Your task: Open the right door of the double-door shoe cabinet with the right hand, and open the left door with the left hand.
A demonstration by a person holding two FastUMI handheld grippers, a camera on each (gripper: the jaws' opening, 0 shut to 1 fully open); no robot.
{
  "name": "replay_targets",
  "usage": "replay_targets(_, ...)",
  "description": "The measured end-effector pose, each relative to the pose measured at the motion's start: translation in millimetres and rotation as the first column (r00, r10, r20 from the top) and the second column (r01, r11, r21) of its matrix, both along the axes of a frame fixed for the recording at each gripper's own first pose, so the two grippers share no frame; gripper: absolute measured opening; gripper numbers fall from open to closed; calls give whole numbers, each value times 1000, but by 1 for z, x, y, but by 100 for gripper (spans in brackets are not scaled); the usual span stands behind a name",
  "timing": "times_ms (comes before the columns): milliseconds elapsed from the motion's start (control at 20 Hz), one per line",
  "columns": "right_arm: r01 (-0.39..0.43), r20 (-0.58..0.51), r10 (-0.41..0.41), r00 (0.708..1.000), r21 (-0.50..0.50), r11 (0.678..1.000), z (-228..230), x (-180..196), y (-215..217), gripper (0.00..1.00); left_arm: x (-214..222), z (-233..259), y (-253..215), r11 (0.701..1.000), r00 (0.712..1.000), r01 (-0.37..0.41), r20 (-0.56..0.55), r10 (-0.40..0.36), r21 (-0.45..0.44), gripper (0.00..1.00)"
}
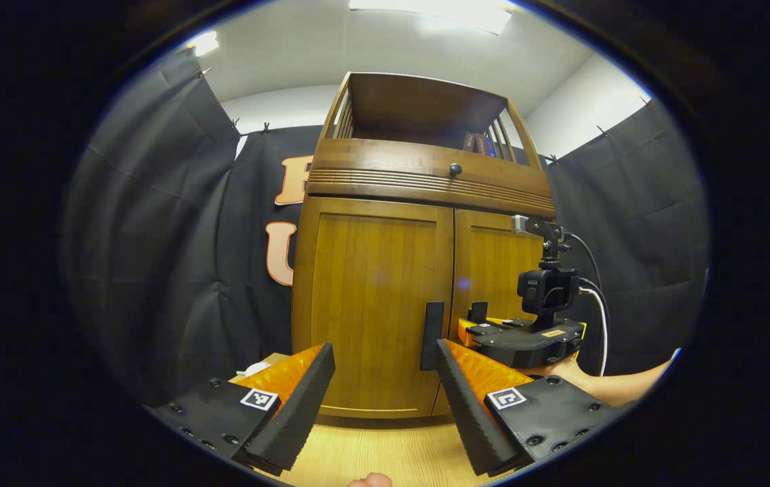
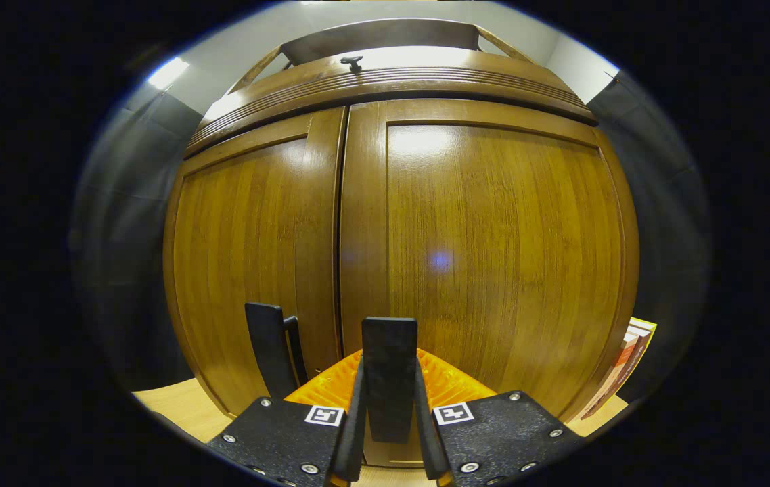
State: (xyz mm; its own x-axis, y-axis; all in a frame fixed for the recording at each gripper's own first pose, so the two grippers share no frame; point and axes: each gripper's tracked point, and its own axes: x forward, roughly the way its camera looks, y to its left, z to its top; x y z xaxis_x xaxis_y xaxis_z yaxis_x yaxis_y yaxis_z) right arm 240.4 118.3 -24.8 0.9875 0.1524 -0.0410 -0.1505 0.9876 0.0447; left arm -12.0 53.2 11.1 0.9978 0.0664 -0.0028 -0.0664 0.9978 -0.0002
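Cabinet sits dead centre in the left gripper view, standing on the desk, both doors flush shut. Left door with its handle at the inner edge, low; right door at 3 o'clock of it. Drawer knob at 12 o'clock above the door seam.

Left gripper: fingers spread wide, nothing between them, short of the cabinet, roughly lined up on the left handle.

Right gripper in the right gripper view: fingers pinching the right door handle, one pad pressed on each side of the bar. Right door fills the frame behind it, closed. Left door handle at 9 o'clock of the gripped one, free.

From the left gripper view, the right gripper sits at 3 o'clock, up against the right door, a forearm trailing off at 4 o'clock.

Books at 4 o'clock beside the cabinet's right flank.
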Motion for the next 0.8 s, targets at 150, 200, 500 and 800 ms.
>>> replay_targets(150, -31, 15, 31, 999, -10, 999, 1, -1, 0, 28, 2, -2, -4, 999, 1000, 5, 6, -5, -34, 94)
replay_targets(200, -32, 3, 33, 999, -15, 999, -1, -1, 0, 24, 2, -3, -3, 1000, 1000, -2, 5, 2, -30, 94)
replay_targets(500, -48, -25, 48, 999, 2, 999, -2, -28, -5, 24, -5, 0, -11, 1000, 1000, 24, 15, -24, -6, 94)
replay_targets(800, -77, -30, 77, 997, 7, 997, 3, -99, -36, 23, -10, 5, -18, 999, 999, 37, 29, -36, -20, 94)
